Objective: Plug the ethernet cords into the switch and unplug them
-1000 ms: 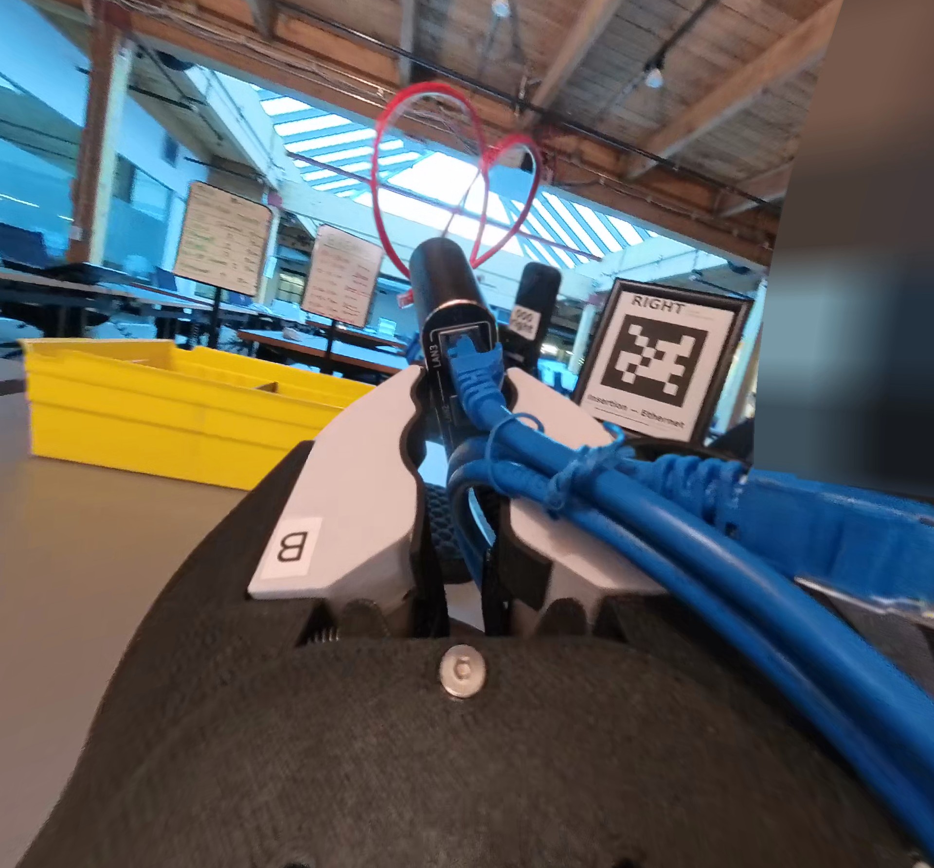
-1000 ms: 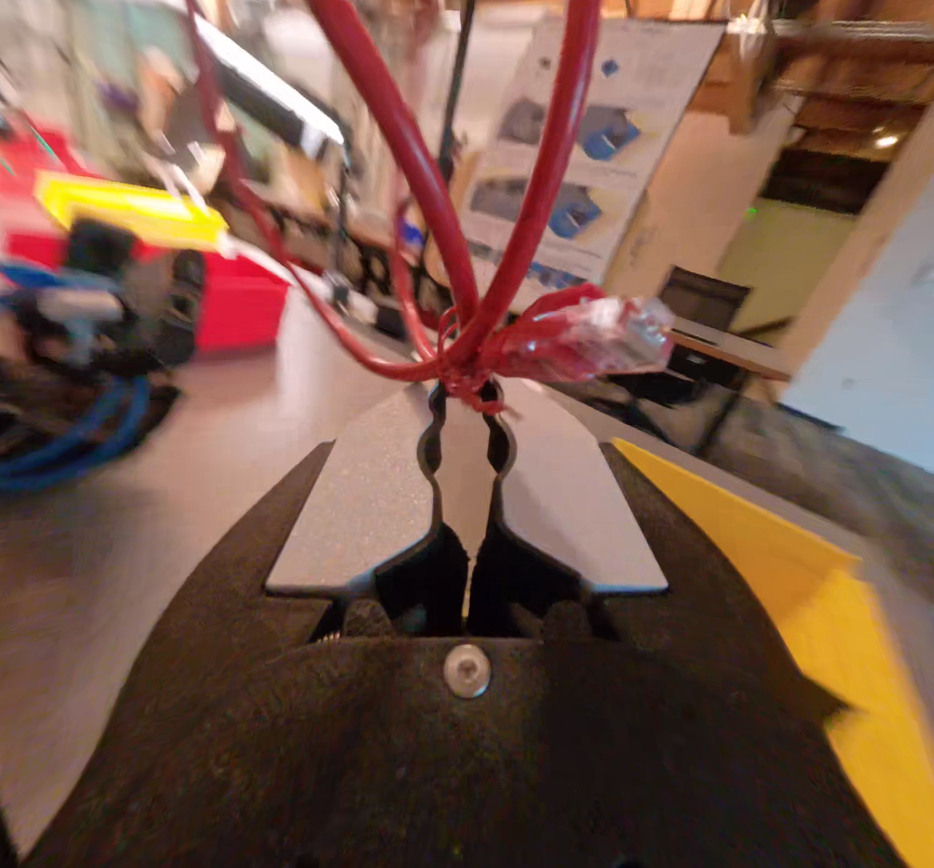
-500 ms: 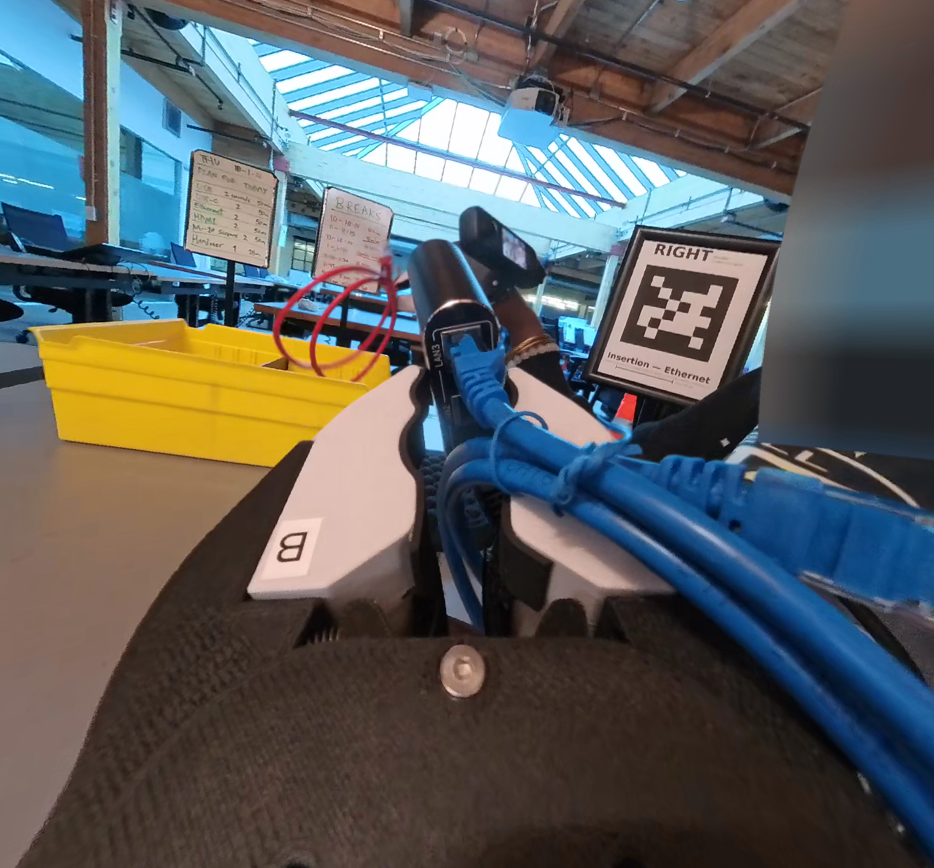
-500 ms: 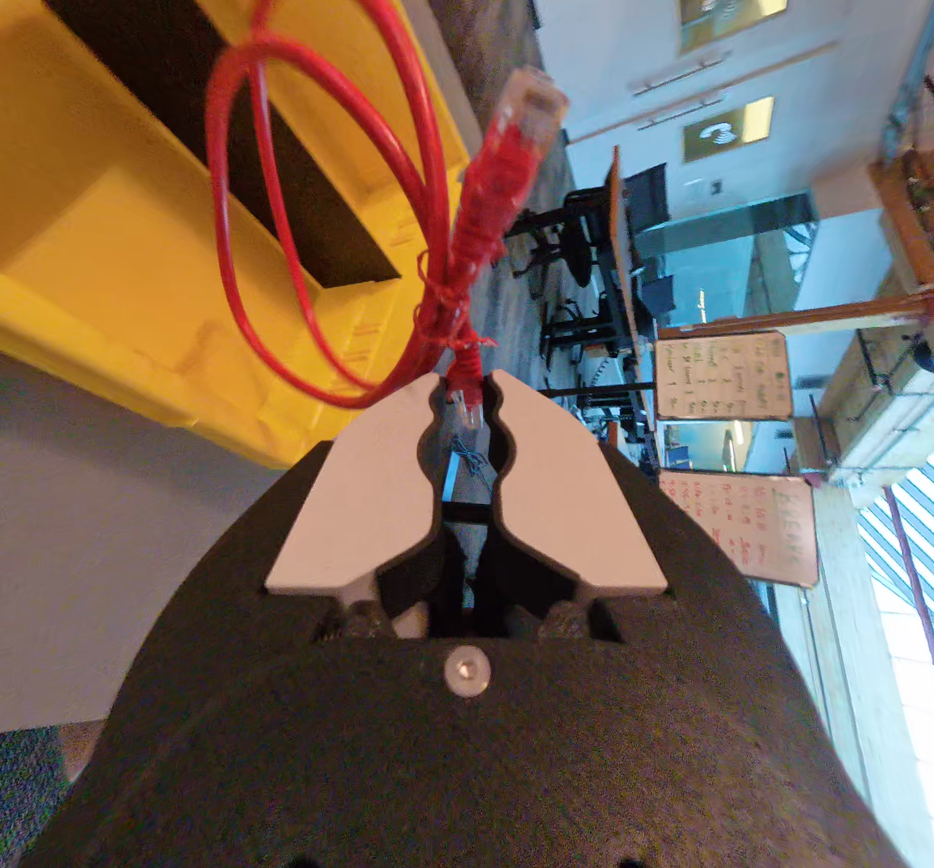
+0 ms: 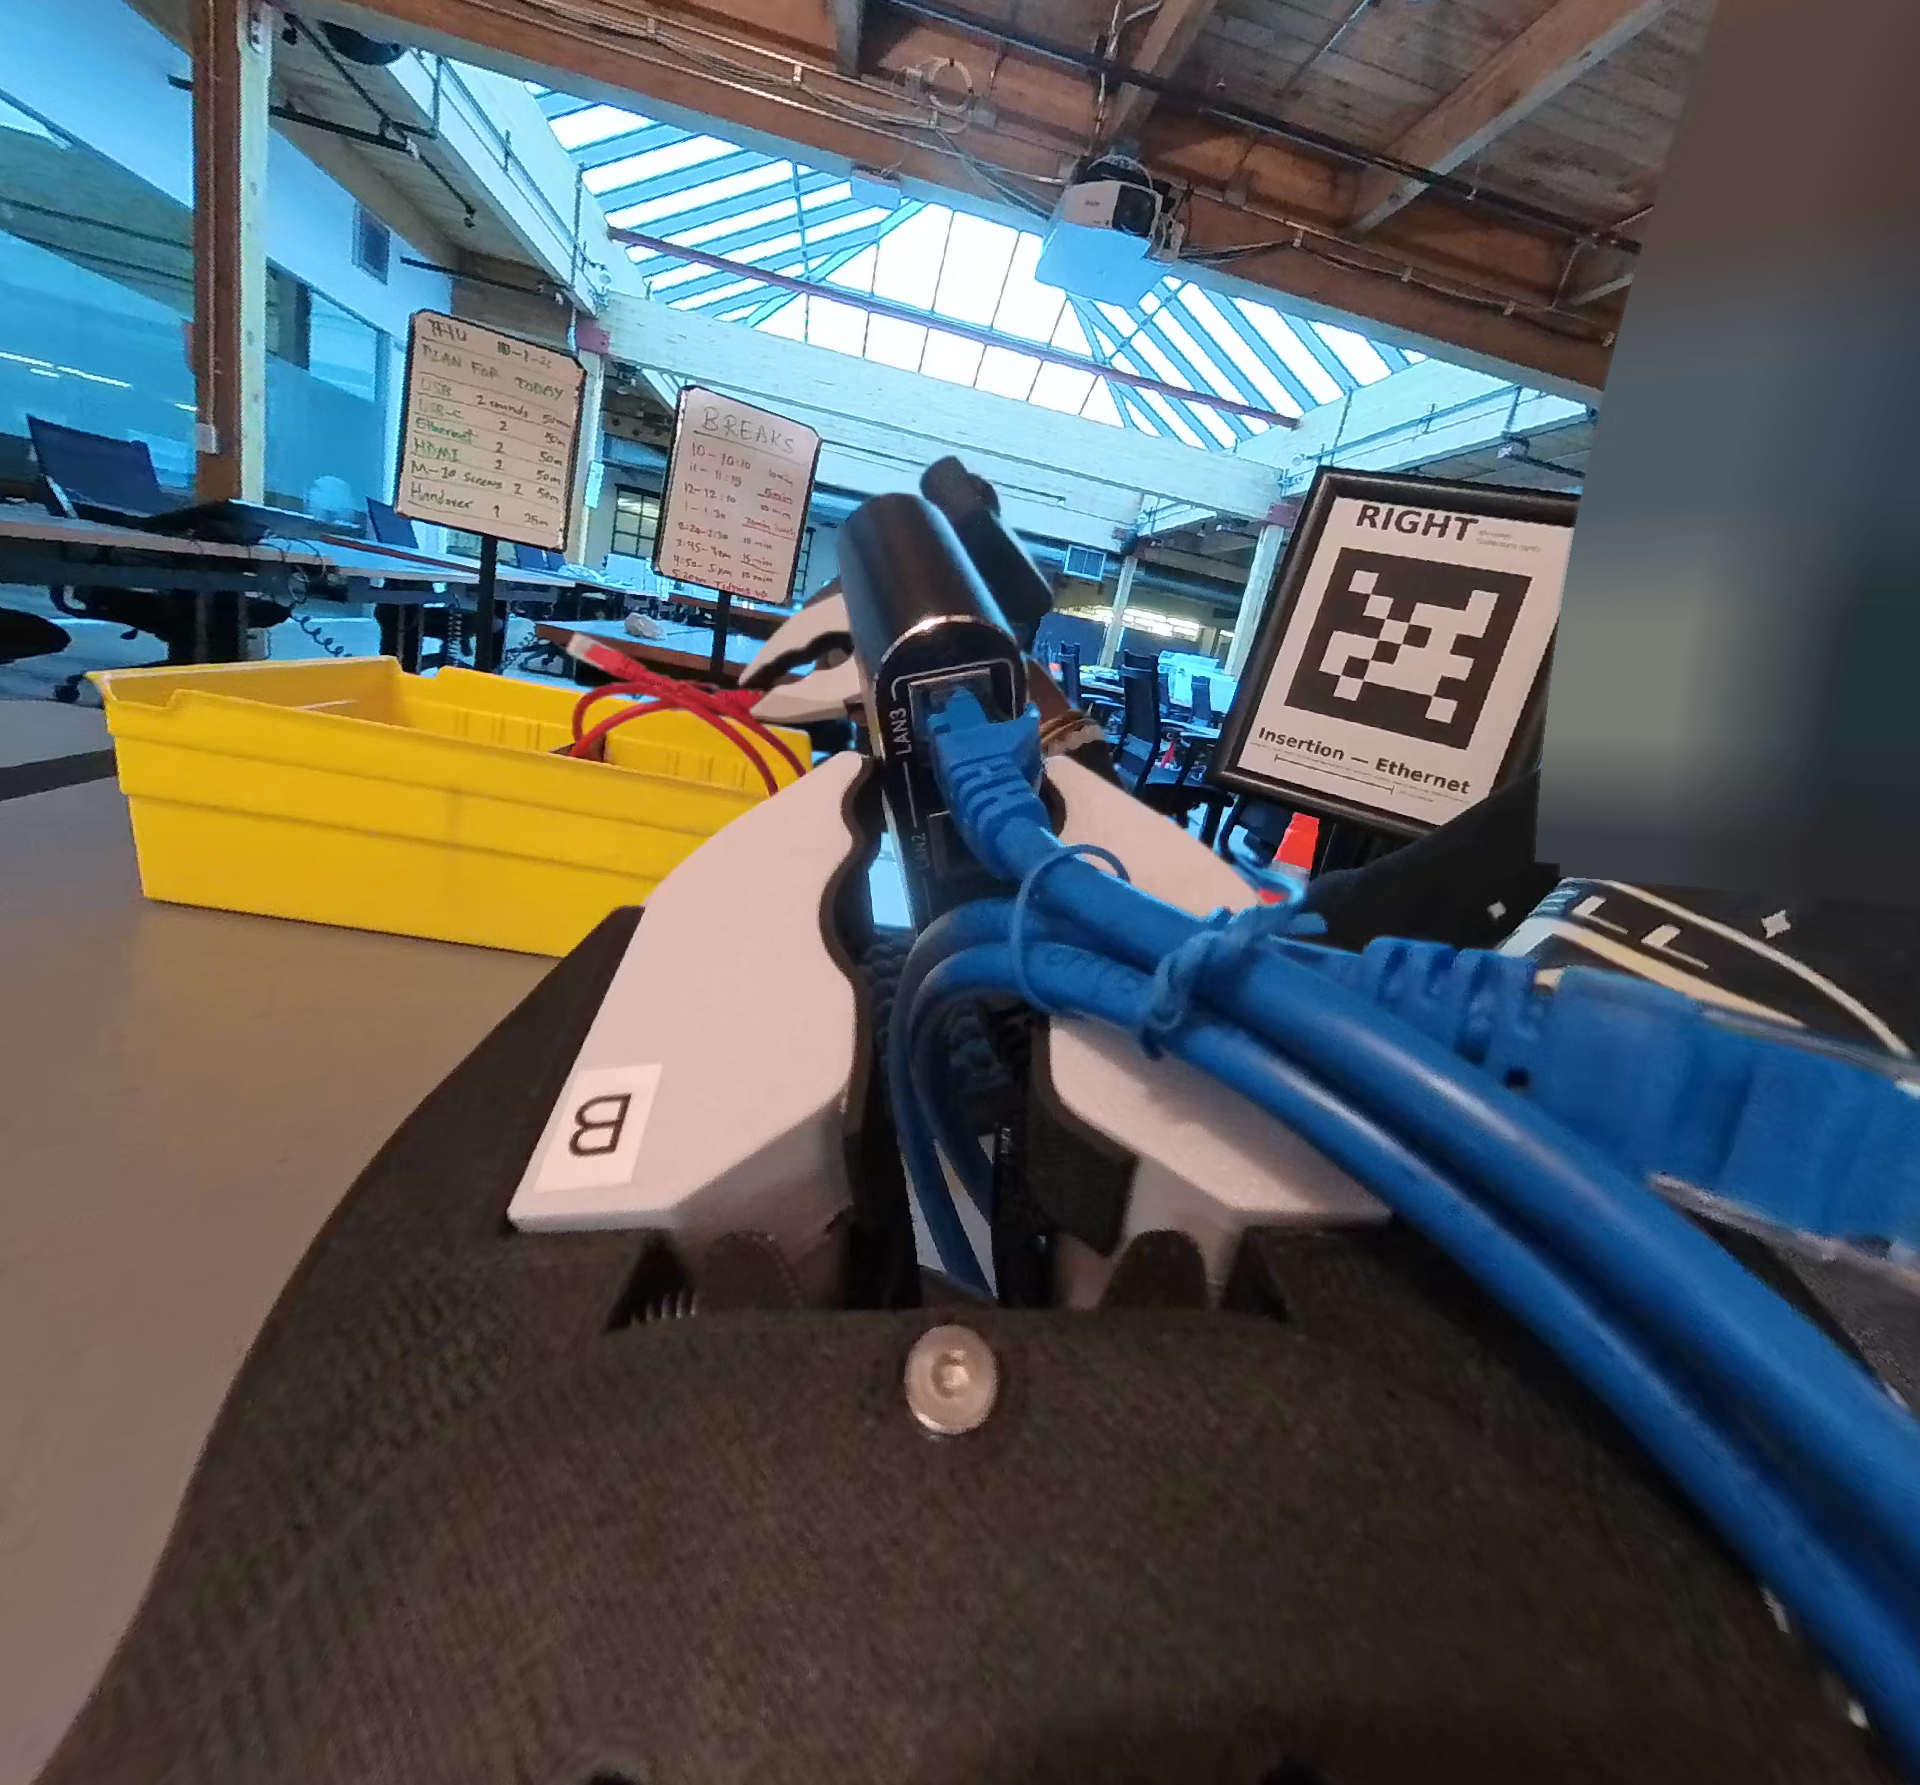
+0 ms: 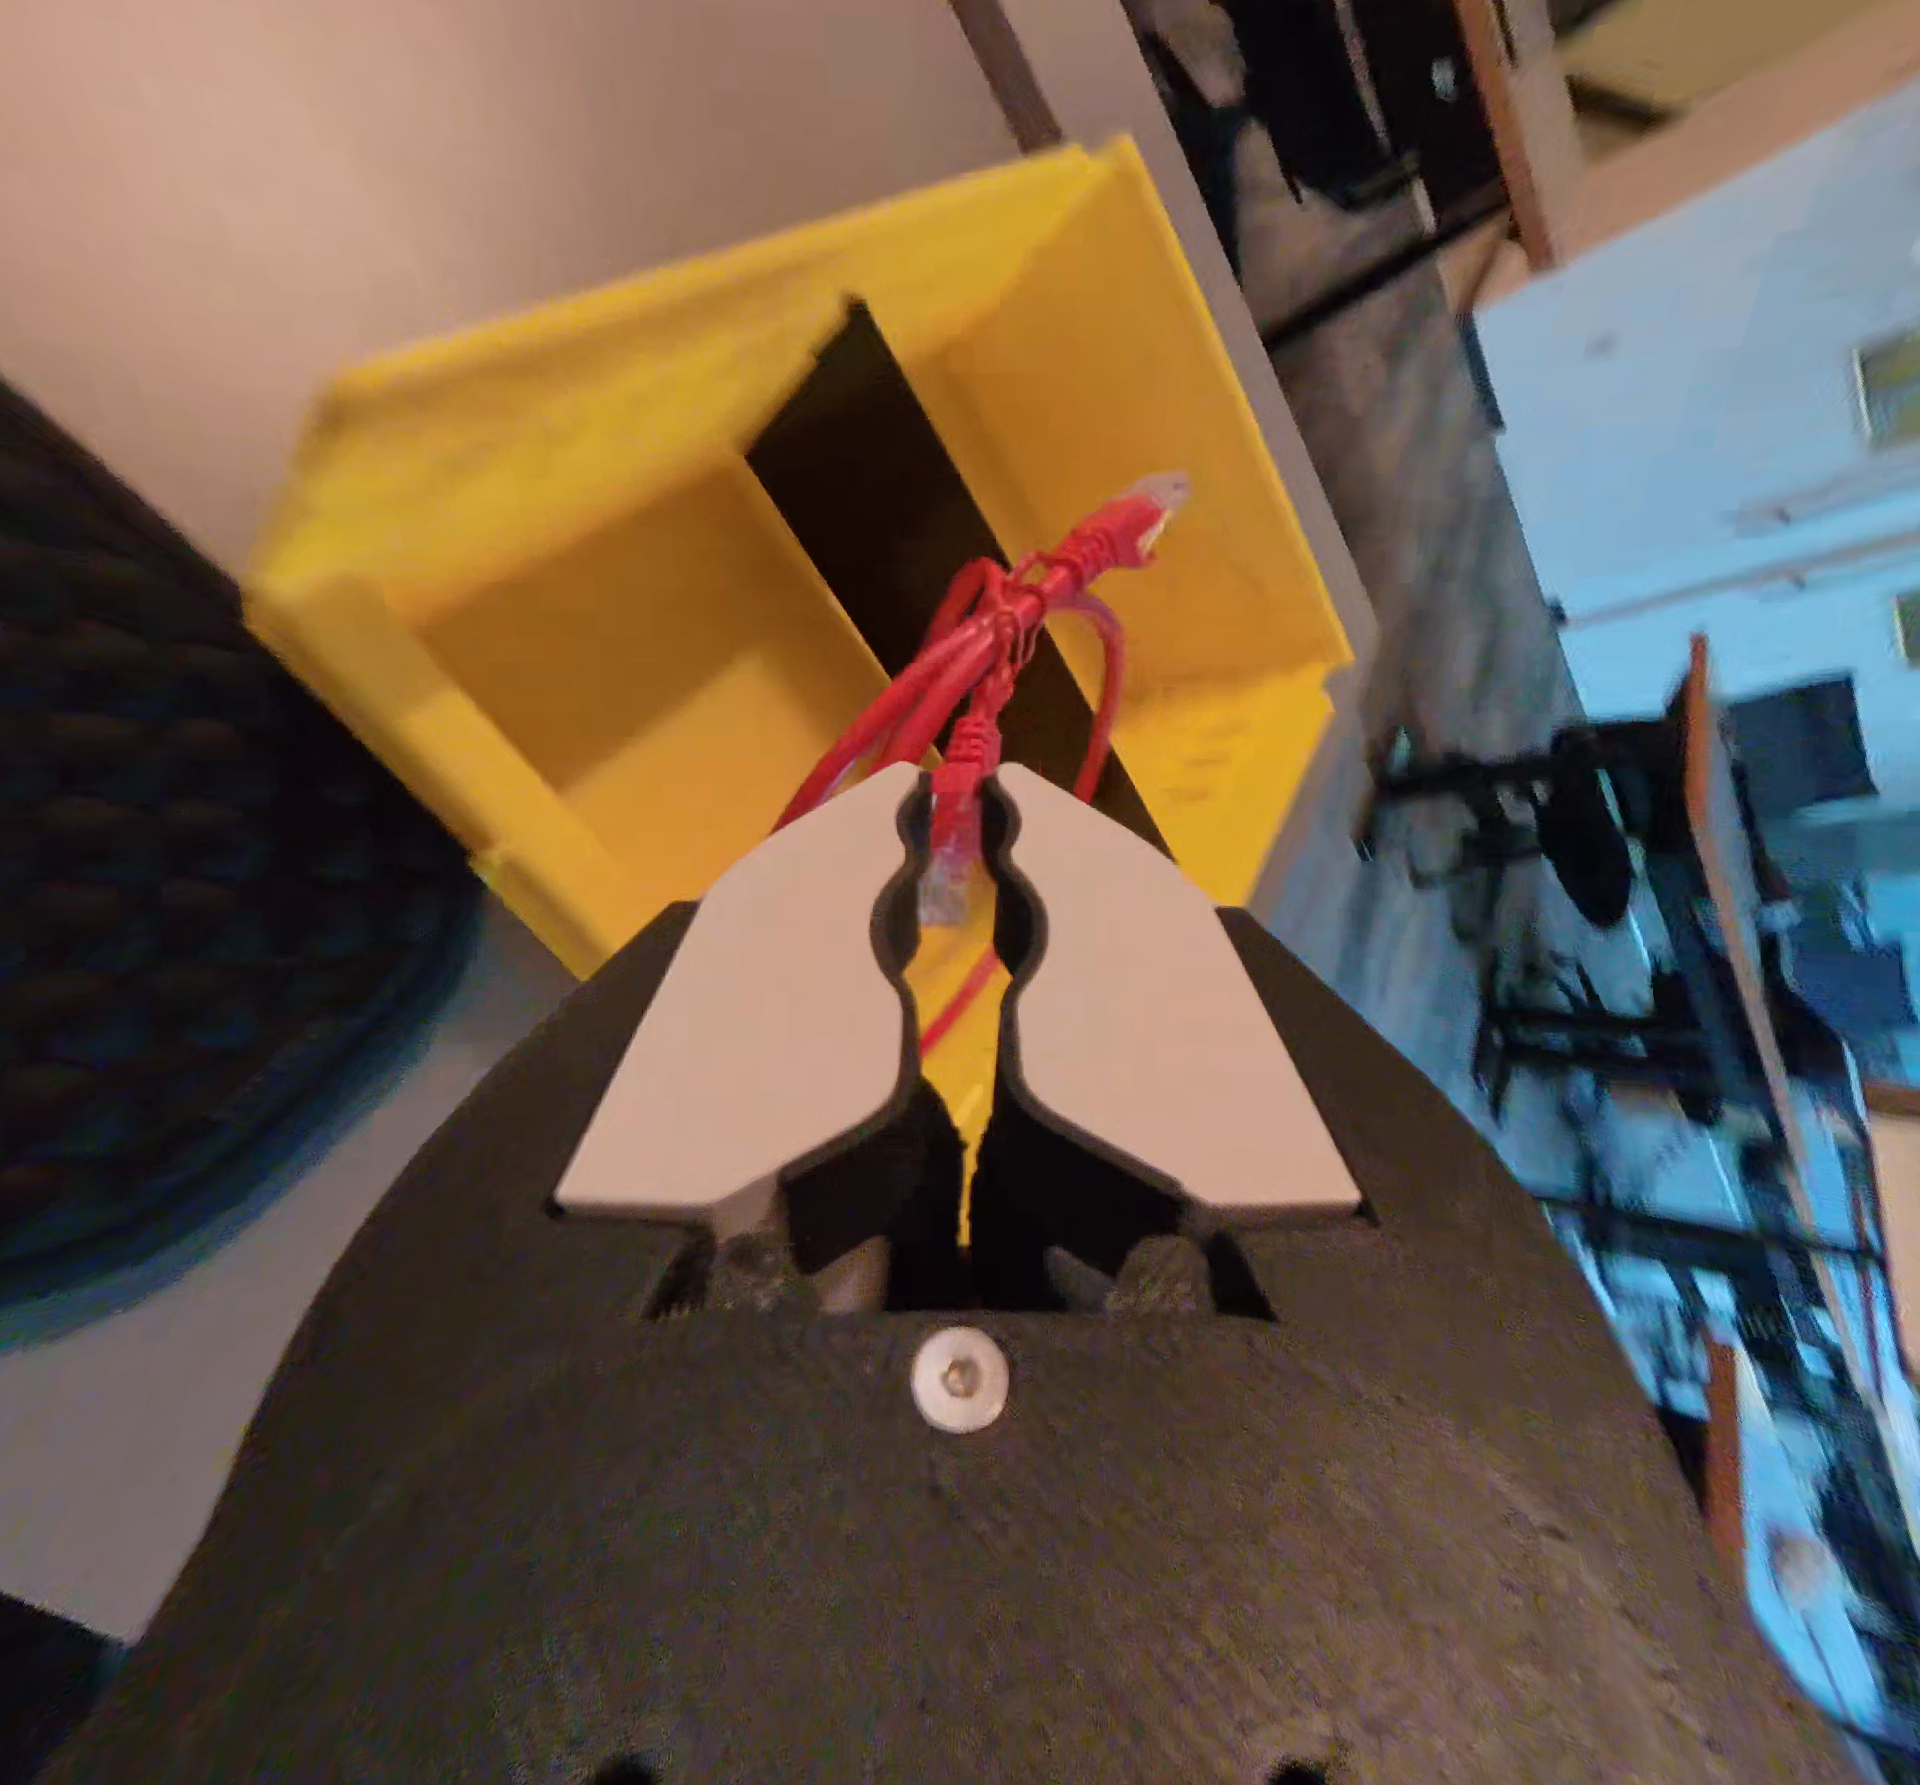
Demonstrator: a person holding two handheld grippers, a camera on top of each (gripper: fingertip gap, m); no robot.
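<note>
Two cords are in play, and from where I sit only one of them looks finished with. Starting with the biggest thing, the grey tabletop carries a yellow bin with an inner divider. In my right wrist view the right gripper is over that bin, its fingers closed to a narrow gap and pinching one clear-tipped plug of the red cord. The rest of that cord, a small tied coil with its other plug sticking out, hangs over the bin's dark middle slot. I judge the red cord is unplugged and being put away, though it is not released yet.

The left gripper has its fingers clamped on the switch, a black, rounded device held upright between them, clear of the tabletop. The blue cord is plugged into the switch's top port, and its tied bundle drapes across the right-hand finger towards the camera, with the free plug lying near the lens at the right. The port just below looks empty.

So what I reckon is left: let go of the red cord into the bin, then bring the right gripper back to pull the blue plug and stow that cord too. Whether more cords wait elsewhere, I cannot tell from these views. A framed marker sign stands behind the switch.
</note>
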